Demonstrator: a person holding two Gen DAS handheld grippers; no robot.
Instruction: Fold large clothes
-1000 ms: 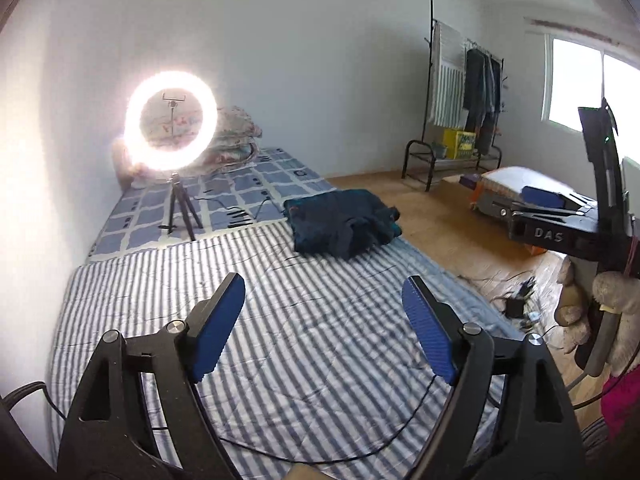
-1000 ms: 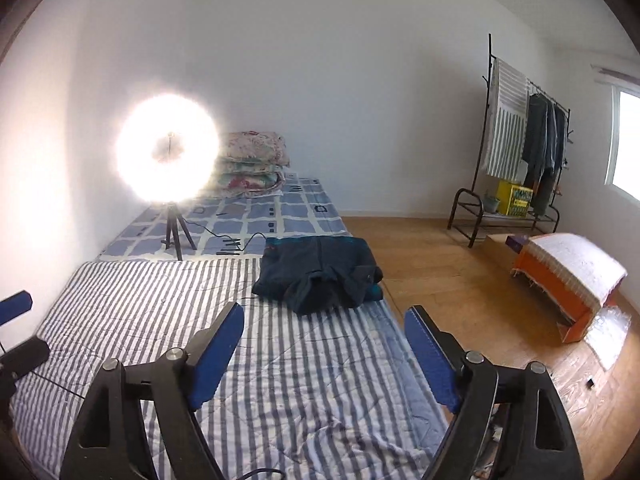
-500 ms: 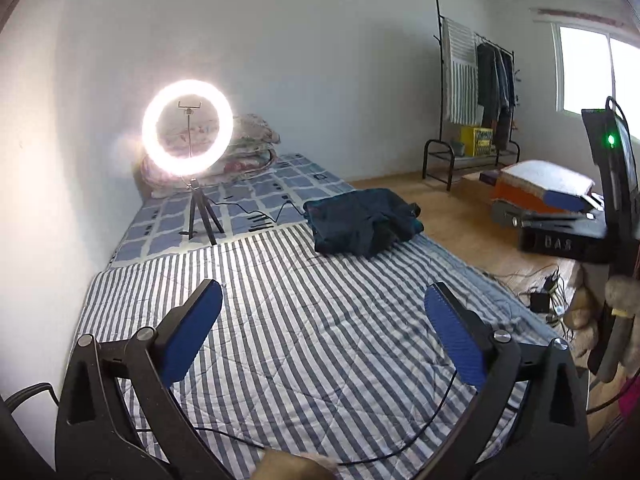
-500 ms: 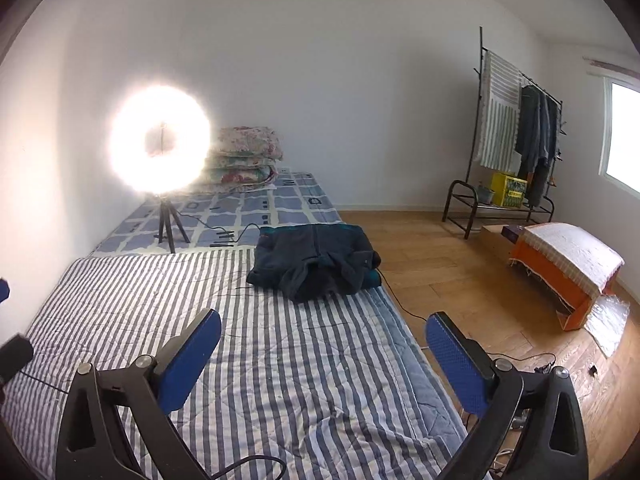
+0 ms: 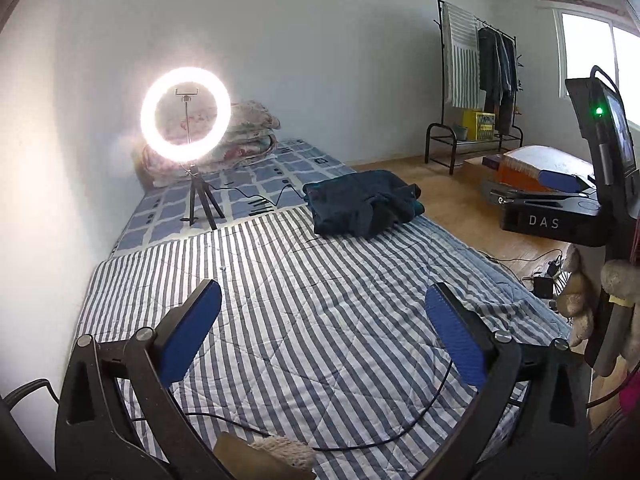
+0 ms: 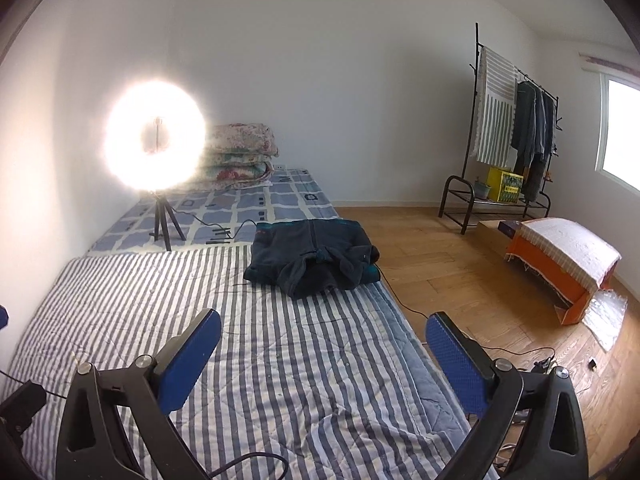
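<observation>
- Blue rubber pads on both claws; left claw spread wide, nothing between its fingers, hovering over the striped quilt.
- Right claw likewise spread wide and empty, above the right-hand side of the same quilt, near the mattress edge.
- Step in hand, as I read it: reach for the garment. Do it well by bringing both claws low and level to the near hem, one per corner, and pinching a single layer only so the fabric can be spread flat before folding.
- Keep clear of the black cable lying across the quilt under the left claw; it could snag.
- Dark navy jacket lies bunched, roughly half-folded, at the far end of the striped quilt, well apart from both claws, ahead and slightly right of centre in the left view.
- Sleeve ends look tucked on top, though the dark fabric makes layers hard to tell.
- Beyond it: ring light on tripod and a stack of folded blankets against the wall.
</observation>
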